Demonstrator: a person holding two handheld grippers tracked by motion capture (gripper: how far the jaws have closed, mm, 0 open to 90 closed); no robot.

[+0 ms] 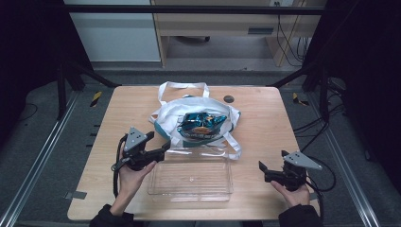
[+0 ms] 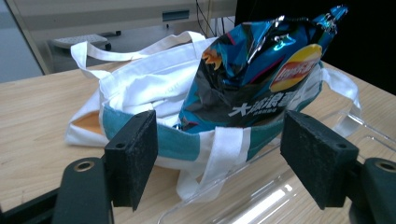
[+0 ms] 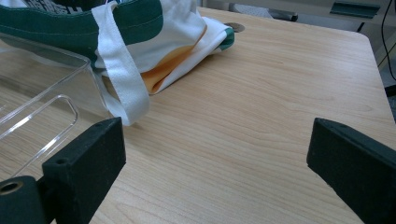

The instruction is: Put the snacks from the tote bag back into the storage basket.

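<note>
The left gripper (image 1: 158, 145) is wide open and empty, aimed straight at the chip bag (image 1: 201, 125) just beyond it. The right gripper (image 1: 261, 171), also spread and empty, sits well apart near the worktop's (image 1: 265, 113) right edge. The chip bag stands in the tote bag (image 1: 165, 116) mid-worktop, its long axis pointing up and tilted toward the far right corner; the clear tray (image 1: 191, 182) lies toward the near edge.

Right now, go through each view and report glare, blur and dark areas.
High view: table evenly lit, surroundings dark, clear tray faint with small glints. Left gripper view: glare on the chip bag, its own black jaws near and soft. Right gripper view: wood grain sharp, tray edge shiny, jaws slightly blurred.
</note>
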